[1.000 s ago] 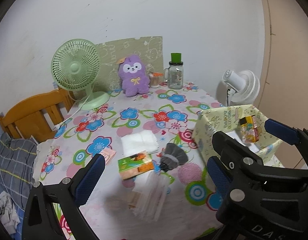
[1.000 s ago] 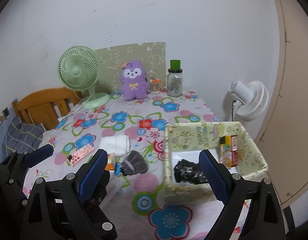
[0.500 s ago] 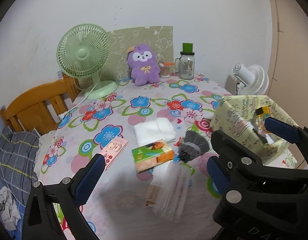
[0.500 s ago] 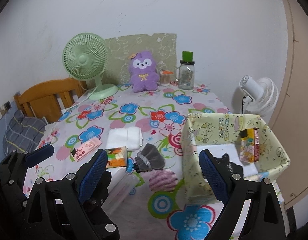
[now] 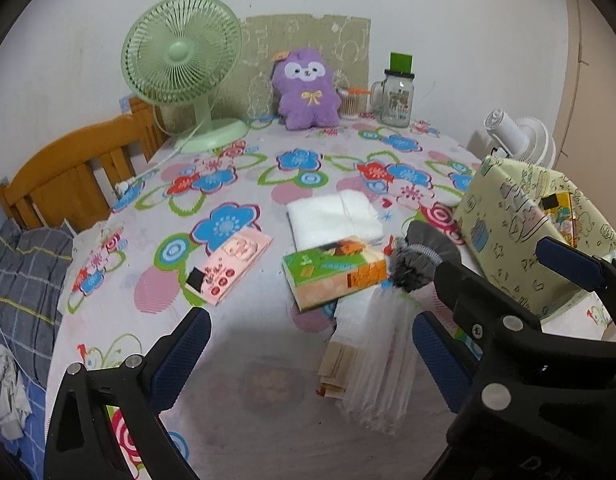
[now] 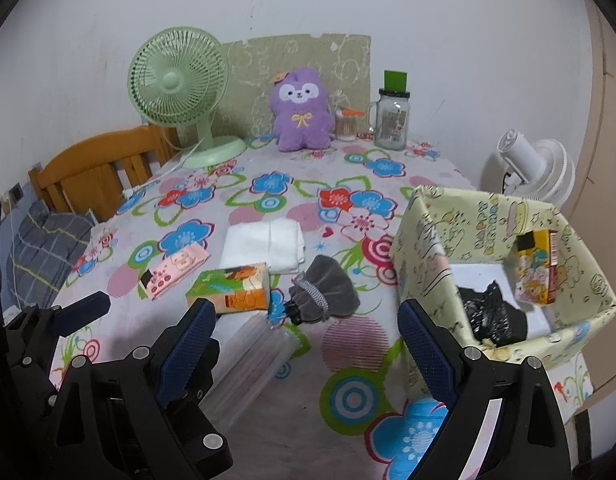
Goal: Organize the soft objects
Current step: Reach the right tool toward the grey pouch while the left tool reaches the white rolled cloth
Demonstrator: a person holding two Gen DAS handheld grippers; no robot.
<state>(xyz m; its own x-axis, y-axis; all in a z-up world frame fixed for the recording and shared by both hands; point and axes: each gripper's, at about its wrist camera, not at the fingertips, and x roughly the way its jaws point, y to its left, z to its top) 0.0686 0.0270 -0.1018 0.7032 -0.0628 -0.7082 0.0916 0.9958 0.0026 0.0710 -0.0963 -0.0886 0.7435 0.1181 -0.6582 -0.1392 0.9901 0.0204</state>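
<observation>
On the floral tablecloth lie a folded white towel (image 5: 334, 218) (image 6: 263, 242), a grey drawstring pouch (image 5: 422, 258) (image 6: 326, 290), a green-orange tissue pack (image 5: 334, 276) (image 6: 229, 288), a pink pack (image 5: 227, 270) (image 6: 173, 270) and a clear plastic bundle (image 5: 378, 360) (image 6: 251, 364). A purple plush (image 5: 305, 90) (image 6: 301, 110) sits at the back. The yellow patterned box (image 5: 520, 240) (image 6: 428, 240) holds a black bag (image 6: 490, 314) and a yellow pack (image 6: 536, 272). My left gripper (image 5: 308, 364) and right gripper (image 6: 303, 352) are open and empty above the near edge.
A green desk fan (image 5: 183, 64) (image 6: 179, 88), a glass jar (image 5: 396, 96) (image 6: 392, 124) and a small cup stand at the back. A wooden chair (image 5: 67, 180) is at the left, a white fan (image 6: 536, 170) at the right.
Both grippers have moved left and closer to the table. The box has shifted right in both views. Nothing on the table has moved.
</observation>
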